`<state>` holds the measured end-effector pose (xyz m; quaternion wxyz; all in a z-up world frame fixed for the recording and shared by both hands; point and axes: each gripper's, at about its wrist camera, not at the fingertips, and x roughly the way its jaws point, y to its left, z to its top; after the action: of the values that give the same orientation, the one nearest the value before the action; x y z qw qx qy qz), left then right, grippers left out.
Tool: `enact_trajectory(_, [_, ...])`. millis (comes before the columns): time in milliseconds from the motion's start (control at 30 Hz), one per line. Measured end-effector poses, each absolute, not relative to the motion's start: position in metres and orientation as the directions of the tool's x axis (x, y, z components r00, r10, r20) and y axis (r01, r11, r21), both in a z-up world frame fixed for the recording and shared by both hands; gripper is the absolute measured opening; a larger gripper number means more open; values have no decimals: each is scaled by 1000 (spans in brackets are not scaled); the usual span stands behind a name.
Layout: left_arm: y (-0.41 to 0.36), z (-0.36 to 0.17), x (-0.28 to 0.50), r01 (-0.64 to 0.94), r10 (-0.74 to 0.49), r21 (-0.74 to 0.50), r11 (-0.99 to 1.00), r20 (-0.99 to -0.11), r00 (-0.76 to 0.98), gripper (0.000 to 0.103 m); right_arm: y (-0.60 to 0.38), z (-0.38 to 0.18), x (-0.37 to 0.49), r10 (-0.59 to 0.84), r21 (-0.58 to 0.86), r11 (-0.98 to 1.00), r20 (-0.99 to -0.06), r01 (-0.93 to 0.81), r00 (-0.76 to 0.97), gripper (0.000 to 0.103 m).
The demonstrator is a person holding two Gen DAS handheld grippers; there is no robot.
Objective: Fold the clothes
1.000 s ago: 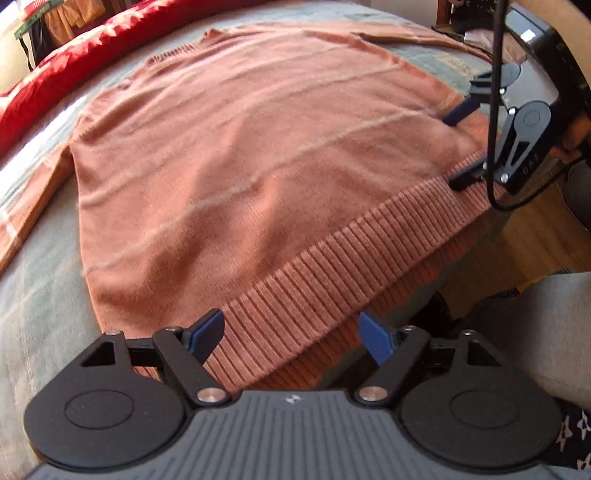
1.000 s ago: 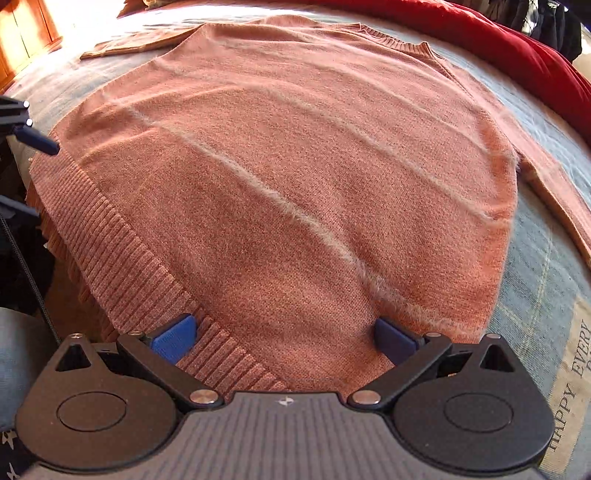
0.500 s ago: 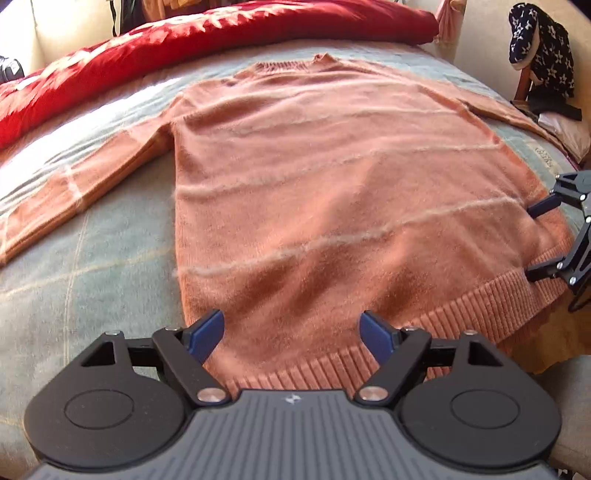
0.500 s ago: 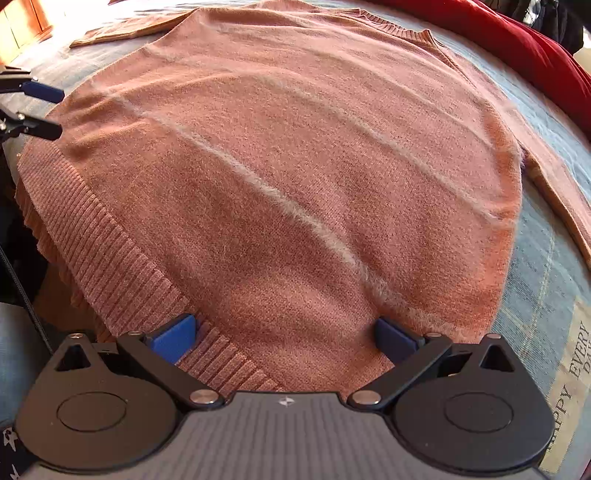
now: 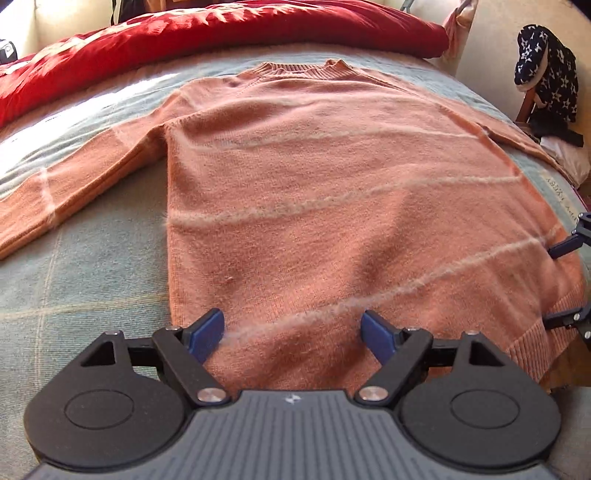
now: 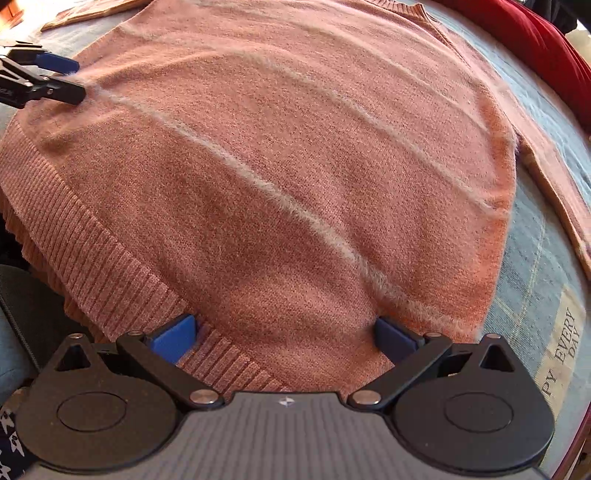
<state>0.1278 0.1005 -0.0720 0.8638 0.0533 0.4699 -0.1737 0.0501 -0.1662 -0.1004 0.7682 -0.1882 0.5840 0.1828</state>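
Note:
A salmon-orange knit sweater (image 5: 332,192) with thin pale stripes lies flat and face up on the bed, collar at the far side, ribbed hem hanging over the near edge. Its left sleeve (image 5: 66,184) stretches out to the left. My left gripper (image 5: 293,334) is open just above the sweater's lower left corner, nothing between its blue pads. My right gripper (image 6: 286,338) is open over the sweater (image 6: 295,166) at the lower right corner, by the ribbed hem (image 6: 92,266). The right gripper's fingertips (image 5: 565,247) show at the left view's right edge; the left gripper (image 6: 55,79) shows at the right view's upper left.
The bed carries a pale blue checked blanket (image 5: 85,295). A red duvet (image 5: 221,33) lies along the far side. A chair with a dark star-patterned garment (image 5: 546,74) stands beyond the bed's right end. Printed lettering marks the blanket (image 6: 561,354) near the right corner.
The left gripper has swung left and forward, from the hem's middle to the sweater's left lower corner. The right gripper has moved lower and closer over the right lower corner. Both stayed open.

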Motion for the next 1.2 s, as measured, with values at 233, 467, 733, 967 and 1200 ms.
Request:
enact_trajectory(233, [102, -40, 192, 442, -347, -82, 893, -749, 564, 81, -144, -69, 73, -4, -118, 936, -946, -331, 325, 103])
enact_trajectory(467, [75, -39, 276, 448, -407, -130, 884, -685, 605, 81, -126, -48, 122, 93, 9, 983, -887, -184, 452, 103])
enact_trajectory(733, [69, -84, 337, 231, -229, -106, 967, -756, 614, 72, -146, -55, 169, 164, 40, 968, -847, -246, 505, 103])
enact_trajectory(967, [58, -62, 337, 226, -303, -209, 951, -765, 568, 76, -218, -56, 235, 178, 103, 981, -807, -162, 564, 103])
enact_trajectory(1200, [27, -85, 361, 232, -252, -138, 963, -768, 589, 77, -236, -72, 314, 219, 169, 976, -727, -140, 651, 103])
